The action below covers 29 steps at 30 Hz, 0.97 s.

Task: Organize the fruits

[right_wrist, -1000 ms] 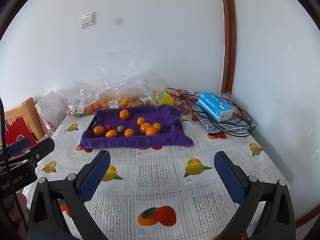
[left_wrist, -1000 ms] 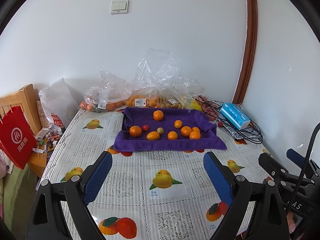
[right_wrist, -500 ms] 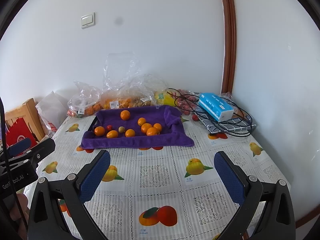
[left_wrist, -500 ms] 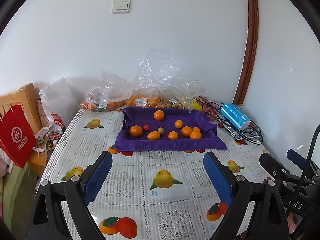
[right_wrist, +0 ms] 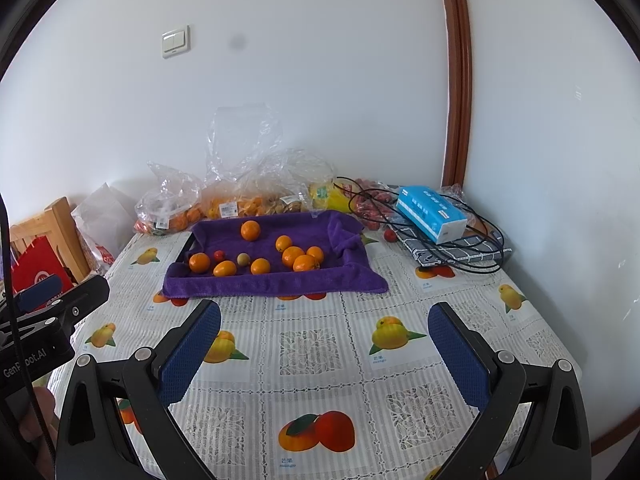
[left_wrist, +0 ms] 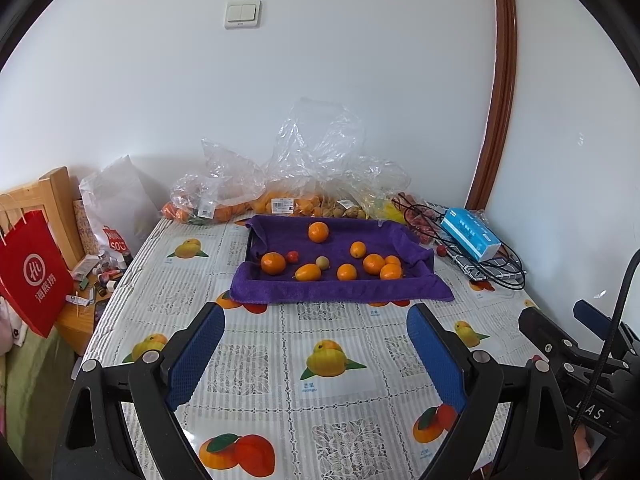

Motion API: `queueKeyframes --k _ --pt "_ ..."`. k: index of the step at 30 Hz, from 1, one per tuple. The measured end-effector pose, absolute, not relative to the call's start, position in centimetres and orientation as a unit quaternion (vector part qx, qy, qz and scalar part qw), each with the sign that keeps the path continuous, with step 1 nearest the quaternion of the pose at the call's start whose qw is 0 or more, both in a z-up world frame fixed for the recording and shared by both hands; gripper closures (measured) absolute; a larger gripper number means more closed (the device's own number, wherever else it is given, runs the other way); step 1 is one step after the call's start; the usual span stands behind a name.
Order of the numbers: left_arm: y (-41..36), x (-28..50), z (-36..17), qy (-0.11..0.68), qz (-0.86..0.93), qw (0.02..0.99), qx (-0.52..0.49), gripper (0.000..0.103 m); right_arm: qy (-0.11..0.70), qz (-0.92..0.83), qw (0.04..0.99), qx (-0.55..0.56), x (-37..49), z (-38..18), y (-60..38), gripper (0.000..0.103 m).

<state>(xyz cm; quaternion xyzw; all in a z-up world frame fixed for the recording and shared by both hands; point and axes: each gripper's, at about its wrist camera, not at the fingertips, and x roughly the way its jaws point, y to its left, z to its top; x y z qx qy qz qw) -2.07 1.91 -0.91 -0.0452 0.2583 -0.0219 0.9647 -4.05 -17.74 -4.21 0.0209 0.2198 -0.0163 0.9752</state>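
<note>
On the far side of the table (left_wrist: pixel 256 364), near the wall, sits a tray with a purple towel (left_wrist: pixel 340 280) laid over it. The towel is soft, so I think it is there to stop the round fruit from rolling off or getting bumped.

Loose fruit lies on the towel. One orange (left_wrist: pixel 318 231) sits alone at the back. Another orange (left_wrist: pixel 273 263) is at the left, with a little red fruit (left_wrist: pixel 293 256) just beside it. A long yellow-orange fruit (left_wrist: pixel 308 272) and a small pale round fruit (left_wrist: pixel 322 262) are in the middle. A bunch of small oranges (left_wrist: pixel 380 265) huddles close together at the right. More fruit is in the clear plastic bags (left_wrist: pixel 296 184) behind the tray. The kinds are mixed on the towel, so the sorting does not look done to me, but I cannot tell how far along it is.

The left gripper (left_wrist: pixel 316 356) has its two blue pads spread wide with nothing between them. The right gripper (right_wrist: pixel 324 354) is spread wide and bare too. Both are held low over the near part of the table, well apart from the tray, pointing at the fruit. Wide pads make sense, as a round orange needs room to fit between them.

A blue tissue box (right_wrist: pixel 432 213) and black cables (right_wrist: pixel 472 252) lie off to the right.
</note>
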Motion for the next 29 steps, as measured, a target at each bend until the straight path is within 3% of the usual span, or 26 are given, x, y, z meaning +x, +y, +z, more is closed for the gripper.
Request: queueKeyframes --k 29 --pt "1.92 -2.12 -0.78 0.259 -0.022 0.964 -0.048 0.011 0.22 -0.016 0.975 0.022 -4.28 -4.11 -17.55 0.001"
